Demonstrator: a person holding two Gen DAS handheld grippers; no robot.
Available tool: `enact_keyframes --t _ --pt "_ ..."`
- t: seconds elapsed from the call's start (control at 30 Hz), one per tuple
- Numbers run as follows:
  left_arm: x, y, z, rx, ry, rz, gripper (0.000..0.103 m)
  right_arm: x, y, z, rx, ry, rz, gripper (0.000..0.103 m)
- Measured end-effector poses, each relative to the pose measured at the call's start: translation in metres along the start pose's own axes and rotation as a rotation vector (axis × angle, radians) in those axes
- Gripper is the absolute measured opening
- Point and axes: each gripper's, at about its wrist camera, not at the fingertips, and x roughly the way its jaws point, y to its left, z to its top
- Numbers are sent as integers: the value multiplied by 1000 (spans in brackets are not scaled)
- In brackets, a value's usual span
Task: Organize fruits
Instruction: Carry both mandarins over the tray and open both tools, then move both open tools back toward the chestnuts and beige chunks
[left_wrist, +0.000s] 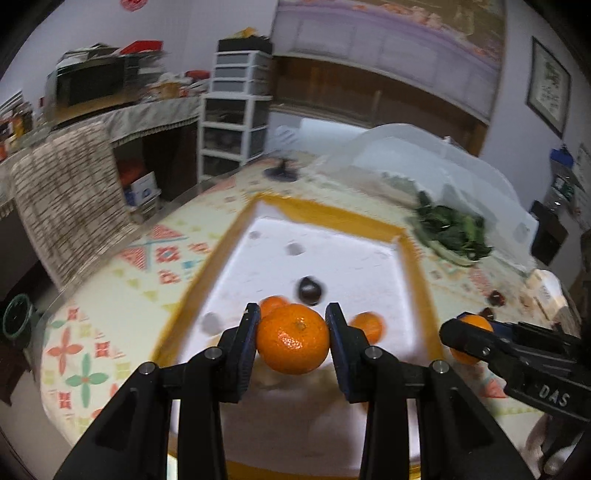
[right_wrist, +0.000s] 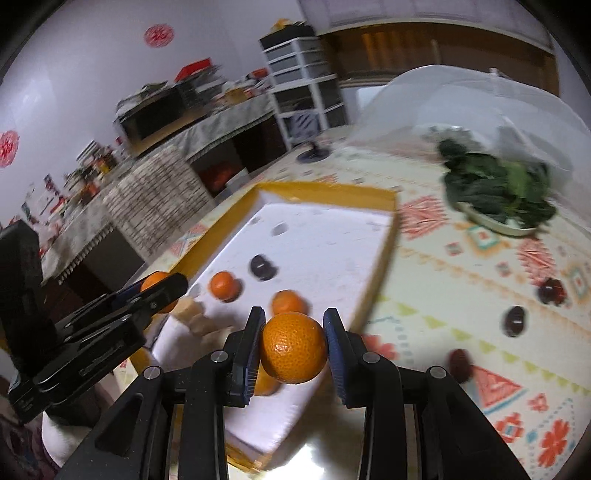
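Orange mandarins clamped: left tool (left_wrist: 291, 325) grips one mandarin (left_wrist: 292, 338); right tool (right_wrist: 293, 328) grips another (right_wrist: 294, 347), lower centre, above yellow-rimmed tray (left_wrist: 413, 258).

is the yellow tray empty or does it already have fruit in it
Not empty. The yellow tray holds two loose tangerines and one dark fruit on its white floor.

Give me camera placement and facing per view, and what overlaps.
Left wrist: on the left gripper, looking forward over the yellow-rimmed tray; own fingers clamp a mandarin; the right gripper shows at right.
Right wrist: on the right gripper, facing the tray's right edge; the left gripper shows at left.
Shared: tray, greens plate, drawer tower.
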Motion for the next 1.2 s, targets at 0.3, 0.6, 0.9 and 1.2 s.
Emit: enact_keyframes --t 0.3,0.6,0.9,1.2 --pt "9 10 -6 21 1 87 35 43 7 -2 -10 61 -67 35" --pt "10 -1 -7 49 -14 121 40 61 0 5 6 72 -104 35" --pt "-4 -14 -3 72 -55 132 68 54 2 13 16 28 -69 41" --pt "-25 -33 -2 95 -102 116 78 24 -5 15 56 -44 -57 61"
